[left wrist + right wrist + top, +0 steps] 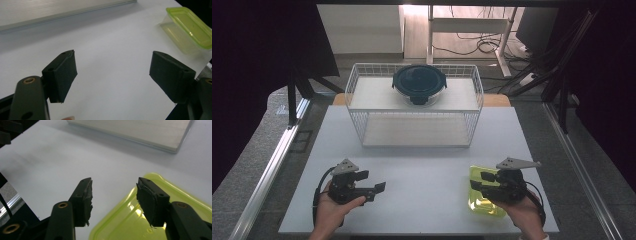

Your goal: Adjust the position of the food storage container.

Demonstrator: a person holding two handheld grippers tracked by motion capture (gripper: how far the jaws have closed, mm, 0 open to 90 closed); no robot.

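Note:
A clear rectangular container with a yellow-green lid (484,205) lies on the white table at the front right. My right gripper (479,182) hovers over its left part, jaws pointing left. In the right gripper view the jaws (113,192) stand partly apart above the lid's (125,225) corner, one pad over the lid and one over bare table, with neither pressing on it. My left gripper (374,182) is at the front left, open over bare table. In the left gripper view its pads (113,65) are wide apart with nothing between them, and the container (190,27) sits far off.
A white wire rack (362,100) stands at the back of the table (422,165). A round glass container with a dark lid (419,82) sits on its top shelf. The rack's lower shelf (140,130) holds nothing. Bare table lies between the grippers.

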